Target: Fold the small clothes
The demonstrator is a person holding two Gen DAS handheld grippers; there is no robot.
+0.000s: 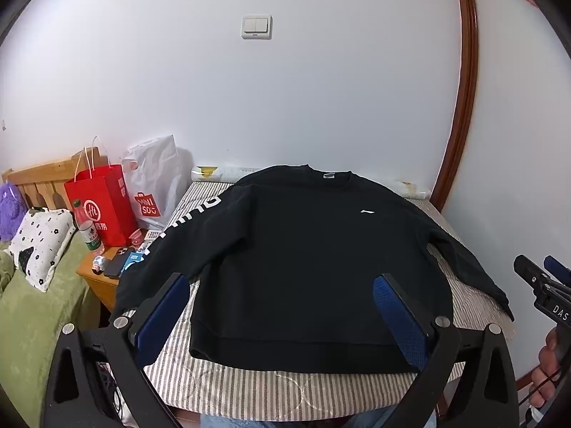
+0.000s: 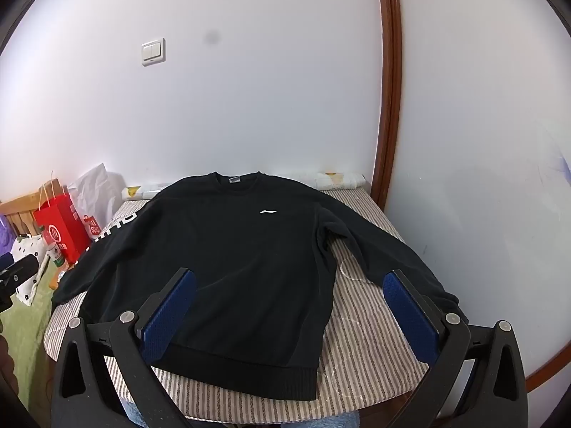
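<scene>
A black long-sleeved sweatshirt (image 1: 307, 260) with a small white chest logo lies flat, front up, on a striped table (image 1: 285, 392), sleeves spread out to both sides. It also shows in the right wrist view (image 2: 228, 260). My left gripper (image 1: 282, 285) is open and empty, held above the sweatshirt's hem. My right gripper (image 2: 289, 281) is open and empty, held above the hem's right side, near the right sleeve (image 2: 385, 249). The right gripper's tip also shows in the left wrist view (image 1: 542, 278).
A white wall is right behind the table, with a brown door frame (image 1: 460, 114) on the right. At left stand a red paper bag (image 1: 103, 203), a white Miniso bag (image 1: 157, 182), a bottle (image 1: 87, 232), a cluttered nightstand (image 1: 103, 274) and a green bed (image 1: 32, 314).
</scene>
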